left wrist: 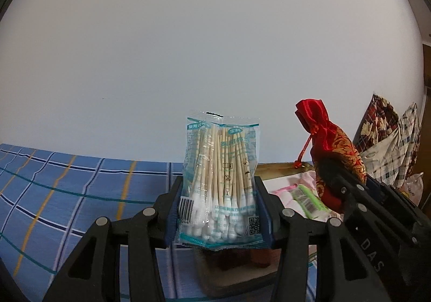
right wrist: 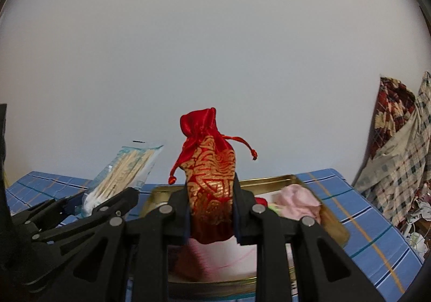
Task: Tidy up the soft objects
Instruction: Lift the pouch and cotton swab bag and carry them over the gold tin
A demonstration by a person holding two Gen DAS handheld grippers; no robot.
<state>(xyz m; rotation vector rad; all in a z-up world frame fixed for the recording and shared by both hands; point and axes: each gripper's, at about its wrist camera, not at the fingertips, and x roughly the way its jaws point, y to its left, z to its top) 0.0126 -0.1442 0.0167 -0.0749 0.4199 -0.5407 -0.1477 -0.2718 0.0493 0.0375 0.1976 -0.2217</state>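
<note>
My left gripper [left wrist: 218,199] is shut on a clear packet of cotton swabs [left wrist: 219,175], held upright above a blue checked cloth [left wrist: 67,186]. The right gripper [right wrist: 211,210] is shut on a red and gold drawstring pouch [right wrist: 210,175], also upright. In the left wrist view the pouch [left wrist: 334,151] and the right gripper [left wrist: 347,194] hang just to the right of the packet. In the right wrist view the swab packet [right wrist: 126,175] and the left gripper [right wrist: 89,207] appear at the left. Both hover over a gold tin tray [right wrist: 269,180] holding a pink cloth [right wrist: 296,201] and a green packet [left wrist: 309,201].
A white wall fills the background. Patterned and checked fabrics [right wrist: 398,151] pile up at the right, with crumpled bags and paper [right wrist: 414,224] below them. The blue checked cloth [right wrist: 371,224] spreads around the tray on both sides.
</note>
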